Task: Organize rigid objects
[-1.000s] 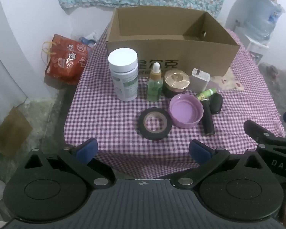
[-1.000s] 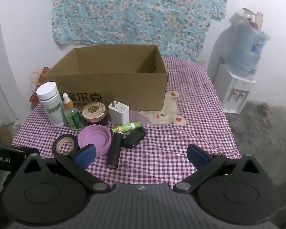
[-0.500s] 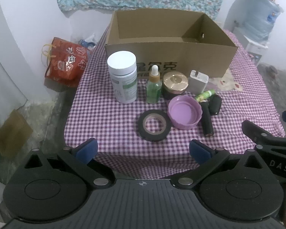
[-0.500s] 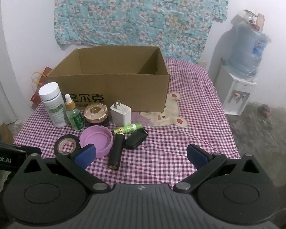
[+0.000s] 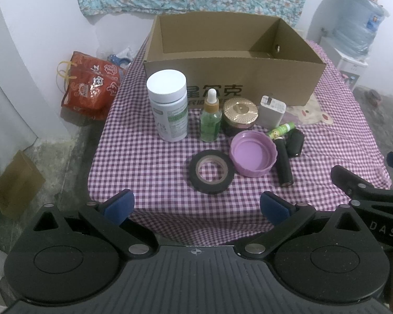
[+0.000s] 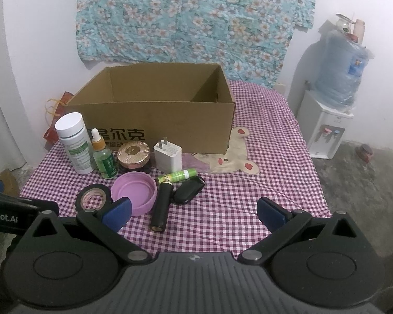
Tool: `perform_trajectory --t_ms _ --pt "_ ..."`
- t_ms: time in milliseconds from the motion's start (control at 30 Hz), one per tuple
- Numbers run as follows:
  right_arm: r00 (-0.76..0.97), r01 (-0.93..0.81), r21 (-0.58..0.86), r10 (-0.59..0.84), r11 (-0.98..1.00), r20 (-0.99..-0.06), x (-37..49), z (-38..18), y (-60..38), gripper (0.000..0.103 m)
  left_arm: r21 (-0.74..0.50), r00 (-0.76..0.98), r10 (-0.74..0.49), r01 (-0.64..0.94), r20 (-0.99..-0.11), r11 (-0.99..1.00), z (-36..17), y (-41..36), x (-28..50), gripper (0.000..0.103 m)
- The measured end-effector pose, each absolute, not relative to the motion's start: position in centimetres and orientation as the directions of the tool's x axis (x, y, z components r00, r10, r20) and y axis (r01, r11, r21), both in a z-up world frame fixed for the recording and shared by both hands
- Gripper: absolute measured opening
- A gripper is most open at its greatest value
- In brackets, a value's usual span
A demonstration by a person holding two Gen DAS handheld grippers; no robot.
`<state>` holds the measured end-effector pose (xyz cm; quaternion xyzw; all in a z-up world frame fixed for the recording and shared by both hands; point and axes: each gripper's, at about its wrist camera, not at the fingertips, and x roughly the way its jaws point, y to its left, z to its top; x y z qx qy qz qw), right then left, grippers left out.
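An open cardboard box (image 5: 230,78) stands empty at the back of the checked table. In front of it are a white bottle (image 5: 169,104), a green dropper bottle (image 5: 210,120), a gold-lidded jar (image 5: 239,116), a white charger (image 5: 272,111), a purple lid (image 5: 252,157), a black tape roll (image 5: 211,171), a black cylinder (image 5: 283,161), a green tube (image 5: 280,130) and a black key fob (image 5: 295,142). My left gripper (image 5: 196,205) is open and empty at the table's front edge. My right gripper (image 6: 194,209) is open and empty, just before the purple lid (image 6: 133,192) and cylinder (image 6: 162,206).
A red bag (image 5: 89,89) sits on the floor left of the table. A water dispenser (image 6: 330,110) stands at the right wall. A bear patch (image 6: 233,157) marks the cloth right of the box. The floor drops away around the table.
Both grippers have drawn back and up a little, so the objects look slightly farther. Nothing on the table has moved.
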<state>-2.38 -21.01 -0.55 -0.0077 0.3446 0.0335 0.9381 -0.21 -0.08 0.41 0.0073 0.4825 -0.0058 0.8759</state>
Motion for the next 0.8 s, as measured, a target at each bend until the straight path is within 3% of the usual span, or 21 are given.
perform_trajectory --t_ms 800 --pt "0.760 -0.072 0.016 0.065 0.997 -0.647 -2.44 -0.69 -20.92 0.103 0.012 0.538 0.000 0.018 -0.843 1.000 0.45 -0.25 -0.41 0.103"
